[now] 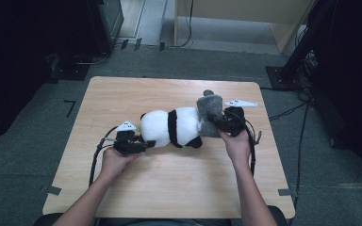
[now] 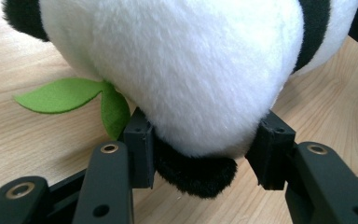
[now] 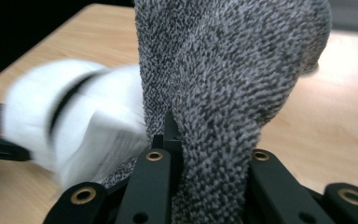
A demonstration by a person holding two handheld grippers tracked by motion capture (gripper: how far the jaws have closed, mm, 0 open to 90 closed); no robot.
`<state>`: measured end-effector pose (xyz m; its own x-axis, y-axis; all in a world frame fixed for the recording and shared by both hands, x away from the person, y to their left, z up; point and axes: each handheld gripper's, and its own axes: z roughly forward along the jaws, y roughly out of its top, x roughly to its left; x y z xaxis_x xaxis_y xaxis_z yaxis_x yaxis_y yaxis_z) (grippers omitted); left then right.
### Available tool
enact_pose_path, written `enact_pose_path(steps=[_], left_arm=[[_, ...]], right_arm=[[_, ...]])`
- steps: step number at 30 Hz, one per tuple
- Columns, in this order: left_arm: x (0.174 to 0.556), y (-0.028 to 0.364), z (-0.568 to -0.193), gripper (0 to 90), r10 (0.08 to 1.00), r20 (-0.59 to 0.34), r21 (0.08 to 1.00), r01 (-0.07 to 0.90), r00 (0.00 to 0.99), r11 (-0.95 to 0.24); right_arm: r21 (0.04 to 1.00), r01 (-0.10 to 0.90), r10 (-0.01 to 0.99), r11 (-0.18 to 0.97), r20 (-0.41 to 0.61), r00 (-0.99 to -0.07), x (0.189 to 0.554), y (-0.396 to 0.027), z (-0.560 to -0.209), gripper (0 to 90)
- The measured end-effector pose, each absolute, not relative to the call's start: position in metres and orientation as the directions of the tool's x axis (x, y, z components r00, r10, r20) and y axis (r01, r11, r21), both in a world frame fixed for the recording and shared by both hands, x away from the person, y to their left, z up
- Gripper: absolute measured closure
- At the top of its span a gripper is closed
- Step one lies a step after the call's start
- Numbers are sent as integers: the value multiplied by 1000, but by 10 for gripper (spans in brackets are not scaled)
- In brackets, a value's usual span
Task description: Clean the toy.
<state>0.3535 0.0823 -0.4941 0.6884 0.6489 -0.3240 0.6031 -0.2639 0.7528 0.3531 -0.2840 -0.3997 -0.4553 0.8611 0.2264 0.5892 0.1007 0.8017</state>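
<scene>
High view: a black-and-white plush panda toy (image 1: 174, 127) lies on its side across the middle of the light wooden table (image 1: 169, 188), with a grey knitted sock-like sleeve (image 1: 209, 115) at its right end. The left gripper (image 1: 139, 146) sits at the toy's left end, the right gripper (image 1: 221, 123) at the grey knit.

In the left gripper view the fingers (image 2: 140, 149) stand on either side of the white plush bulge and press its fur, with a black patch between them; they grasp the panda, though how firmly is hard to judge. A green felt leaf (image 2: 70, 95) pokes out just left of the fingers. In the right gripper view the fingers (image 3: 158, 163) are clenched on a fold of the grey knit, and the panda behind it is blurred.

Risks, as I judge them: the left hold bites soft, rounded stuffing, so a pull from the right could let the plush squeeze out and slip free. The knit is stretchy, so the right fingers may drag only a pinched fold rather than the whole sleeve, or lose it. The leaf near the left fingers could get snagged.
</scene>
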Motion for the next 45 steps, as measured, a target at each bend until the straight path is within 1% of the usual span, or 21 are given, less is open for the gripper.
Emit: enact_pose_path(steps=[4, 8, 10, 13, 17, 19, 20, 27, 34, 39, 42, 43, 45], left_arm=[[354, 83, -494, 487, 648, -324, 753, 603, 689, -265], [354, 84, -494, 476, 644, -326, 752, 603, 692, -266], [354, 84, -494, 472, 641, -324, 754, 599, 696, -269], [355, 85, -495, 463, 638, -329, 754, 600, 696, -266], [355, 85, -495, 438, 634, -331, 756, 598, 699, -264], [356, 85, -496, 418, 625, -327, 761, 589, 709, -270], [356, 85, -496, 410, 621, -326, 763, 586, 713, -272], [359, 86, -493, 343, 612, -315, 748, 586, 725, -310], [361, 97, -484, 339, 578, -280, 749, 550, 767, -368], [364, 115, -476, 344, 549, -294, 775, 532, 782, -342], [366, 116, -477, 344, 546, -306, 773, 538, 780, -336], [366, 115, -477, 343, 545, -300, 768, 538, 782, -349], [365, 113, -477, 343, 553, -239, 772, 502, 798, -391]], right_arm=[[816, 560, 834, 143, 206, -512, 345, -265, -388, 794], [832, 534, 793, 151, 221, -568, 335, -248, -377, 794], [836, 526, 765, 156, 235, -600, 330, -237, -374, 793], [834, 516, 744, 195, 218, -632, 328, -223, -376, 792], [796, 557, 771, 237, 195, -606, 338, -219, -396, 790], [783, 578, 781, 229, 206, -589, 342, -223, -406, 789], [779, 590, 783, 214, 225, -580, 344, -225, -408, 789], [775, 598, 776, 205, 244, -582, 348, -231, -417, 790], [770, 606, 769, 199, 260, -584, 351, -236, -421, 791], [767, 610, 767, 198, 266, -584, 352, -237, -423, 792], [767, 610, 767, 199, 266, -584, 352, -237, -423, 791], [765, 613, 766, 197, 270, -583, 352, -238, -423, 791], [764, 614, 764, 197, 272, -584, 352, -238, -423, 792]])
